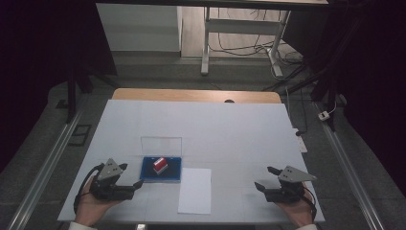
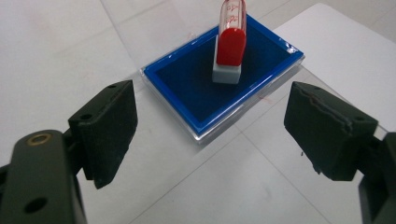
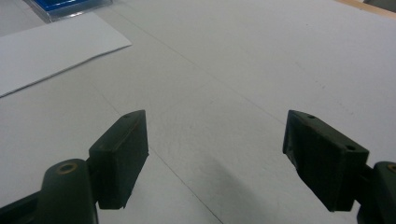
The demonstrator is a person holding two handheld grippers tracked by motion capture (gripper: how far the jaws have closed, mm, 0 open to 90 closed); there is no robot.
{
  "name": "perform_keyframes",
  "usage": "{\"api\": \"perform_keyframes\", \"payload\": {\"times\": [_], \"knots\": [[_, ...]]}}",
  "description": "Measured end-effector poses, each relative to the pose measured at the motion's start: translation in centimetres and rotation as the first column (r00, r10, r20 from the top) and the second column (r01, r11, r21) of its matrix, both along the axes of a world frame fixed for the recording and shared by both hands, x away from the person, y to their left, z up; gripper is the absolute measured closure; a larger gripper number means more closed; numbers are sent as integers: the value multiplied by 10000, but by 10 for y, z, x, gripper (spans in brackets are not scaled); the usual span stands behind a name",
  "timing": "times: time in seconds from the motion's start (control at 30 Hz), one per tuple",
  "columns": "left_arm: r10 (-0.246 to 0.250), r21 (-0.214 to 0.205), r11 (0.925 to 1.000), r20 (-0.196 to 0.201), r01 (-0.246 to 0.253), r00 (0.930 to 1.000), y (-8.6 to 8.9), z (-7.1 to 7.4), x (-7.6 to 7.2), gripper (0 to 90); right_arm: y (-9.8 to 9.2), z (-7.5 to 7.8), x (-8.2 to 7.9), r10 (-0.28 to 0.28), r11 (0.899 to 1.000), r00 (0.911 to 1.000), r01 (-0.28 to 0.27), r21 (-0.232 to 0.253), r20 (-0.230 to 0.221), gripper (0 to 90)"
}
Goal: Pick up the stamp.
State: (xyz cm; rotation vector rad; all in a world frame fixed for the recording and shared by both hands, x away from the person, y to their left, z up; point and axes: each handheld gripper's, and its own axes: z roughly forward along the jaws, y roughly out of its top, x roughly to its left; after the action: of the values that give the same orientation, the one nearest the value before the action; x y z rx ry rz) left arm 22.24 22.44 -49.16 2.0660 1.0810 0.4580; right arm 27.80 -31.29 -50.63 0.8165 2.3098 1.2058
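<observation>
A blue ink pad (image 1: 162, 169) (image 2: 219, 79) lies in a clear case near the table's front left, its clear lid (image 1: 161, 144) open behind it. On the pad rests a red-and-white stamp (image 1: 159, 164) (image 2: 229, 42). Just right of the pad lies a white sheet of paper (image 1: 195, 189) (image 3: 51, 46). My left gripper (image 1: 130, 176) (image 2: 210, 137) is open, held a little left of the pad with its jaws pointing at it and nothing between them. My right gripper (image 1: 266, 178) (image 3: 215, 154) is open over bare table at the front right, well apart from the paper.
The white table top (image 1: 230, 134) ends at a wooden strip at the far side. Beyond it stand a white desk frame (image 1: 239, 28) and floor cables. Metal rails (image 1: 43, 167) run along both sides of the table.
</observation>
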Motion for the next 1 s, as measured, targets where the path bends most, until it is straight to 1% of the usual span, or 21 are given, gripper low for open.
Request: {"api": "perform_keyframes", "payload": {"times": [0.1, 0.2, 0.23, 0.3, 0.37, 0.5, 0.63, 0.67, 0.7, 0.87, 0.9, 1.0], "knots": [[-21, 59, 10000, 23, 21, 10000, -2, 5, 2, 179, 0, 0, -1, 4, 10000, 10000, -4, -74, -3, 219], [-60, 71, 10000, 71, 60, 10000, -3, 10, 4, 180, -1, 0, -1, -43, 10000, 10000, 43, -24, 2, 219], [-87, 114, 9999, 58, 87, 9999, -3, 11, 5, 181, -1, 0, -1, -27, 9999, 10000, 27, 102, 4, 219], [-140, 153, 9998, 46, 140, 9999, -2, 14, 6, 181, -2, 1, -1, -66, 9999, 10000, 66, 88, -28, 220], [-159, 200, 9997, 35, 159, 9999, -2, 15, 7, 182, -2, 0, -1, -57, 9999, 10000, 58, 123, -40, 221], [-280, 217, 9994, -28, 280, 9996, -2, 18, 13, 183, -1, -1, 0, -64, 10000, 9999, 65, 40, -117, 222], [-428, 317, 9986, -50, 429, 9991, -4, 21, 19, 185, -1, -2, -1, -90, 9999, 9999, 90, 62, -95, 223], [-465, 395, 9981, -68, 467, 9989, -5, 21, 20, 186, -2, -1, 0, -81, 10000, 9999, 81, 13, -132, 223], [-515, 412, 9978, -89, 518, 9986, -5, 22, 22, 187, -2, -2, 0, -91, 9999, 9999, 92, 79, -113, 223], [-633, 578, 9963, -156, 641, 9979, -9, 25, 27, 191, -2, -3, 0, -114, 9999, 9998, 114, 24, -159, 224], [-702, 584, 9957, -240, 715, 9972, -12, 26, 30, 192, -2, -3, 0, -105, 9999, 9998, 105, 17, -190, 224], [-749, 610, 9952, -263, 764, 9968, -15, 27, 34, 192, -2, -3, 0, -144, 9999, 9997, 143, -81, -198, 225]]}}
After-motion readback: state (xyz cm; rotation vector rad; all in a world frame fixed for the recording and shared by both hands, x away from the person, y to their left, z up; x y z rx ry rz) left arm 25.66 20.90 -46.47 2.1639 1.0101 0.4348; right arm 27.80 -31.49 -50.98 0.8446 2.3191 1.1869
